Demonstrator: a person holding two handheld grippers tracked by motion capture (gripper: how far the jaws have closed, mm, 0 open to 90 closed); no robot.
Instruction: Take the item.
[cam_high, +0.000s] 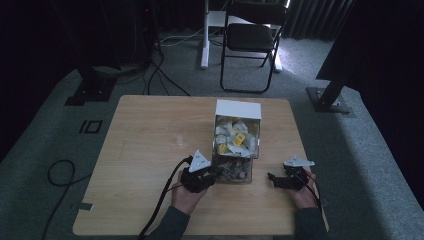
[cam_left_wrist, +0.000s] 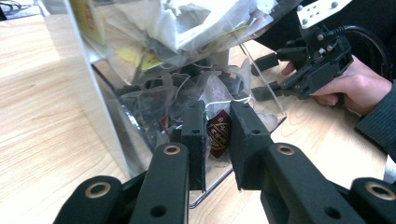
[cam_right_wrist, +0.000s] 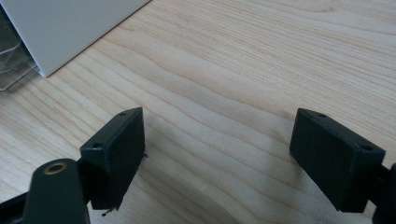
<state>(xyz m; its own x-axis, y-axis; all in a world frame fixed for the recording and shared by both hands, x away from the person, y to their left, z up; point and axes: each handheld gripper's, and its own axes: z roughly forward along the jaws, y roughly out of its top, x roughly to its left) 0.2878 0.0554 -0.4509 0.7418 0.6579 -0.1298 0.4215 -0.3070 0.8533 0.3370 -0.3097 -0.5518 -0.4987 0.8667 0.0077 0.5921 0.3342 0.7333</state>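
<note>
While right tool (cam_right_wrist: 217, 158) gapes empty, left tool (cam_left_wrist: 218, 140) pinches tea bag (cam_left_wrist: 218, 133).

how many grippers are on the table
2: the left gripper at the clear box's near opening, the right gripper over bare table right of it.

The left gripper (cam_high: 212, 173) is seen low in the middle of the high view, held in the left hand (cam_high: 187, 196). It is pointed toward the right of the frame. Its jaws are closed to a narrow gap. The right gripper (cam_high: 271, 178) is seen at the lower right, held in the right hand (cam_high: 303, 195). It is pointed left, and its jaws are spread wide. Both sleeves are seen at the bottom edge.
</note>
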